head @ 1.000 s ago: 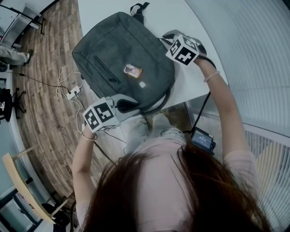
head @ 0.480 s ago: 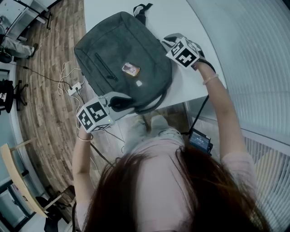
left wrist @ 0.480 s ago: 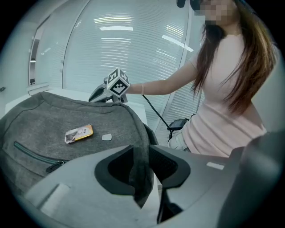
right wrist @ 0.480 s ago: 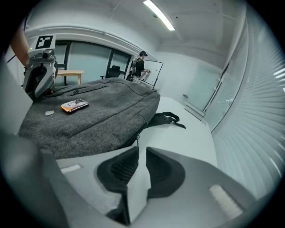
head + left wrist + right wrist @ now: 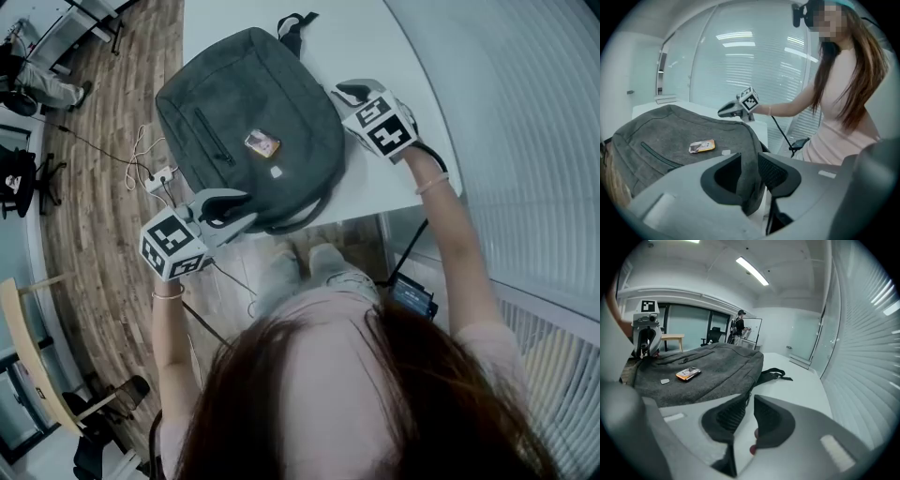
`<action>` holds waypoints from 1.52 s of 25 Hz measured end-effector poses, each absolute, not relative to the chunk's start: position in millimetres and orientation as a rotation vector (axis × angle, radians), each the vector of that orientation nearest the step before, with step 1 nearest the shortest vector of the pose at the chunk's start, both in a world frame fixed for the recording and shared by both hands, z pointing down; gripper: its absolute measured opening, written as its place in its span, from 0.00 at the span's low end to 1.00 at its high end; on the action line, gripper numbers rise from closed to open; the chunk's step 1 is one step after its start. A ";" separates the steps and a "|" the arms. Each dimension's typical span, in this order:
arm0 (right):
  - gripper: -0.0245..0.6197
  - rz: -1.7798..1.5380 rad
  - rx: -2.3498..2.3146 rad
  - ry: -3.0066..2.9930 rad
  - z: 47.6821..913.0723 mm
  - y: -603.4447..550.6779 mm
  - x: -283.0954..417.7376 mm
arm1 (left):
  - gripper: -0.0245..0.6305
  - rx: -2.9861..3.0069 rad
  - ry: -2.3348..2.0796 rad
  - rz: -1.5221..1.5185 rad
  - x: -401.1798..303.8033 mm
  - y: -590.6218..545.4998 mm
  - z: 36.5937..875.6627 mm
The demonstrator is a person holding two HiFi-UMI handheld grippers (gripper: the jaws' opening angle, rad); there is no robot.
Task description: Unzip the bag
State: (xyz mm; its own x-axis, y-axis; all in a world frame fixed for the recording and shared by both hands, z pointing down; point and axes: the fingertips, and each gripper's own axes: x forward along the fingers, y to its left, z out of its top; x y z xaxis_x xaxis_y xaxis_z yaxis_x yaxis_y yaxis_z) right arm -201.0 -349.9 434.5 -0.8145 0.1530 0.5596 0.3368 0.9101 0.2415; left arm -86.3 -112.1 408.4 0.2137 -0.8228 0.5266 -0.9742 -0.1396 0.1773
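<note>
The left gripper [image 5: 750, 169] is at the bag's near left corner, at the edge of the table [image 5: 380, 42]. Its jaws are pinched on a fold of the grey cloth, which hangs between them in a limp ridge. That looks like a good anchor hold: the cloth is soft and bunches easily, so it probably needs to be kept taut or it will drag along with the zip.

The bag [image 5: 248, 112] lies flat across the white table, front face up. It shows a slanted pocket zip and a small orange label [image 5: 262, 143] near the middle, and its strap [image 5: 295, 21] trails off the far end. It sags and looks close to empty, so it should be light and likely to slide on the smooth tabletop if pulled from one side only.

The right gripper [image 5: 749, 404] is at the bag's right edge, where the main zip line runs along the side. Its jaws are pressed almost together, and a small metal zip pull [image 5: 748, 397] seems to be caught between the tips, though this is hard to confirm. The pull is small and slick, so the grip should be firm and the draw should follow the zip line, away from the left-hand anchor.
</note>
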 end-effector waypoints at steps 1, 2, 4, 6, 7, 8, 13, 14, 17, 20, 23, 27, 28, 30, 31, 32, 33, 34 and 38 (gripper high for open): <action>0.13 -0.450 -0.347 -2.535 431.2 -349.2 -199.0 | 0.22 2.001 -1.702 0.380 -89.2 -111.9 402.2; 0.12 -0.449 -0.344 -2.552 427.7 -347.7 -197.5 | 0.21 1.988 -1.741 0.350 -91.8 -111.5 396.9; 0.08 -0.431 -0.345 -2.592 418.8 -340.6 -194.0 | 0.21 1.959 -1.801 0.324 -93.9 -109.7 390.3; 0.08 -0.406 -0.352 -2.627 409.4 -330.9 -189.0 | 0.19 1.929 -1.855 0.313 -94.6 -107.6 386.6; 0.07 -0.400 -0.355 -2.644 405.6 -326.0 -186.5 | 0.18 1.913 -1.884 0.302 -95.4 -106.8 385.1; 0.06 -0.399 -0.356 -2.661 402.7 -321.1 -183.9 | 0.17 1.897 -1.914 0.286 -96.5 -106.3 384.1; 0.05 -0.373 -0.335 -2.732 394.0 -301.8 -168.1 | 0.14 1.805 -2.081 0.207 -105.4 -104.5 380.6; 0.05 -0.368 -0.331 -2.744 392.3 -298.0 -165.0 | 0.14 1.790 -2.112 0.199 -107.2 -104.0 379.4; 0.05 -0.326 -0.317 -2.789 382.7 -286.0 -154.3 | 0.12 1.761 -2.180 0.178 -107.6 -101.4 373.6; 0.05 -0.295 -0.301 -2.829 371.2 -272.5 -143.1 | 0.11 1.740 -2.244 0.157 -106.5 -97.0 365.9; 0.05 -0.300 -0.283 -2.847 364.7 -257.6 -129.5 | 0.10 1.707 -2.311 0.113 -103.7 -92.2 360.3; 0.05 -0.296 -0.248 -2.900 344.6 -235.8 -106.8 | 0.07 1.645 -2.426 0.036 -98.5 -83.5 339.4; 0.05 -0.302 -0.235 -2.914 340.6 -230.2 -102.2 | 0.07 1.630 -2.450 0.020 -97.1 -81.3 335.1; 0.05 -0.317 -0.210 -2.938 336.1 -219.9 -93.0 | 0.06 1.601 -2.489 -0.016 -93.2 -76.5 329.2; 0.05 -0.321 -0.201 -2.950 334.3 -215.0 -88.5 | 0.06 1.584 -2.509 -0.037 -90.8 -73.6 326.1; 0.04 -0.320 -0.193 -2.964 332.0 -210.4 -83.7 | 0.06 1.566 -2.530 -0.057 -88.0 -70.4 322.4; 0.04 -0.314 -0.187 -2.980 328.8 -206.1 -78.3 | 0.06 1.549 -2.551 -0.072 -84.4 -67.1 318.5; 0.04 -0.303 -0.182 -2.997 325.0 -202.1 -72.3 | 0.05 1.533 -2.571 -0.076 -79.9 -63.7 314.4; 0.04 -0.203 -0.152 -3.037 313.4 -189.4 -47.4 | 0.05 1.487 -2.626 -0.075 -58.2 -49.8 300.4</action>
